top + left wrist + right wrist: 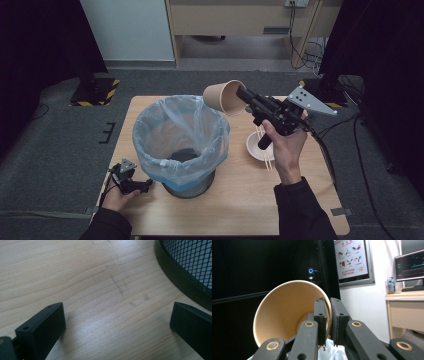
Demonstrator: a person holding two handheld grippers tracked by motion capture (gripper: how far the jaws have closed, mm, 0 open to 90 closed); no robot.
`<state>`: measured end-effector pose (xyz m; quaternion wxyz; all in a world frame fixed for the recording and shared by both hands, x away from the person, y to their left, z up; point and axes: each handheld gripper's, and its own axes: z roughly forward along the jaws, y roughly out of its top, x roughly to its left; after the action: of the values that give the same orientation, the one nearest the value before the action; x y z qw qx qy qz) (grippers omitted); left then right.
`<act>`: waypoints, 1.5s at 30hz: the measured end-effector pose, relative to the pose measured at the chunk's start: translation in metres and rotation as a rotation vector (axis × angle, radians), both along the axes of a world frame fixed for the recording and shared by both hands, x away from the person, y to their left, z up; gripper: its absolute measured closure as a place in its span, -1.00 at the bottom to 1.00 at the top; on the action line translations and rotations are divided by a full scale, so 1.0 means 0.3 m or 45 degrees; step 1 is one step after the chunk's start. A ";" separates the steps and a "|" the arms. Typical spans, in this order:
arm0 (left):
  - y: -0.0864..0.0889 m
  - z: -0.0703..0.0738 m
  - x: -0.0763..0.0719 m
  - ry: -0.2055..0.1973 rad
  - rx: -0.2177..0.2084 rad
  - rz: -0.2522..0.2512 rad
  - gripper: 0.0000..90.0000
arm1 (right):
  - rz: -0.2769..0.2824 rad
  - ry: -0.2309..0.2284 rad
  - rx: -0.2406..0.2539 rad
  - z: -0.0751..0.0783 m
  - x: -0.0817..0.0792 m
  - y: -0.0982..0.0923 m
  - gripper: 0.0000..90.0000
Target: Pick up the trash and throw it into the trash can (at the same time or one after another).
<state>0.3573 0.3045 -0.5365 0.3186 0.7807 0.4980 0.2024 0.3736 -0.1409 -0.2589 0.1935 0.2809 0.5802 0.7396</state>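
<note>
Right gripper (245, 100) held raised above the desk (240, 200), jaws clamped on the rim of a brown paper cup (225, 97): one jaw inside the cup, one outside, as seen in the right gripper view (328, 322). Cup lies tilted on its side, mouth toward the gripper, over the right edge of the mesh waste bin (192, 187) lined with a pale blue plastic bag (170, 125). White bowl (255, 147) with chopsticks (265, 157) sits on the desk just right of the bin. Left gripper (145, 186) rests low at the desk's left front, beside the bin base; jaws apart, nothing between them, bare wood (100, 290) below.
</note>
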 end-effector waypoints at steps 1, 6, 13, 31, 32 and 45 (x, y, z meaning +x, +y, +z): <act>0.000 0.000 0.000 0.000 0.000 -0.001 -1.00 | 0.009 0.005 -0.001 -0.001 0.004 0.016 0.87; 0.000 0.000 0.000 0.000 0.000 -0.002 -1.00 | 0.037 0.031 -0.048 -0.017 0.019 0.077 0.86; 0.000 0.000 0.001 0.000 0.000 -0.003 -1.00 | 0.099 0.107 -0.129 -0.062 0.042 0.160 0.70; 0.000 0.000 0.001 0.000 0.001 -0.005 -1.00 | -0.099 0.053 -0.245 0.000 0.023 0.027 0.07; 0.000 0.000 0.001 0.000 0.001 -0.005 -1.00 | -0.109 0.056 -0.217 0.000 0.022 0.016 0.05; 0.000 0.000 0.001 0.000 0.001 -0.005 -1.00 | -0.285 0.219 -0.251 -0.163 0.063 -0.165 -0.13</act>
<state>0.3575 0.3045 -0.5364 0.3186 0.7819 0.4963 0.2019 0.3926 -0.1904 -0.3078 0.2508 0.3855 0.6295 0.6263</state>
